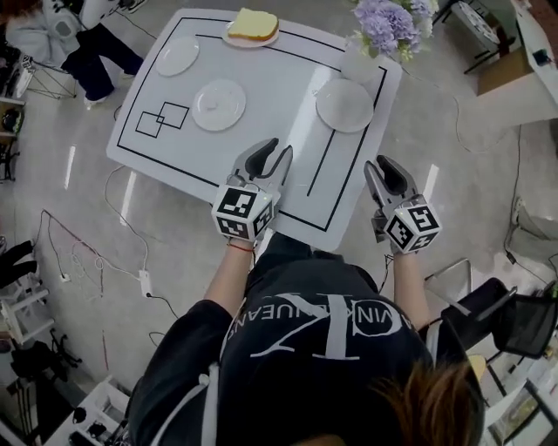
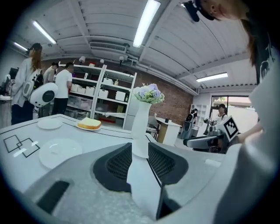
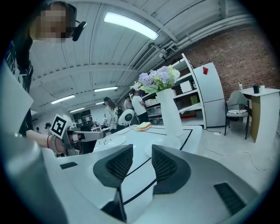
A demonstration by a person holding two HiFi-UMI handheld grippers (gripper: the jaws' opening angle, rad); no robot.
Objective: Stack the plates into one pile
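On table [image 1: 283, 83], four plates [image 1: 218, 104], one vase [image 1: 359, 61]

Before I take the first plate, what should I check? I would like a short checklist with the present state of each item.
1. The left gripper is open, with nothing between its jaws: ok.
2. The right gripper is open and empty: ok.
3. All plates in one pile: not ok; the middle plate, right plate and far plate lie apart.
4. The bread plate is free for stacking: not ok; bread lies on it.
5. The vase is clear of the right plate: cannot tell; it stands close behind it.
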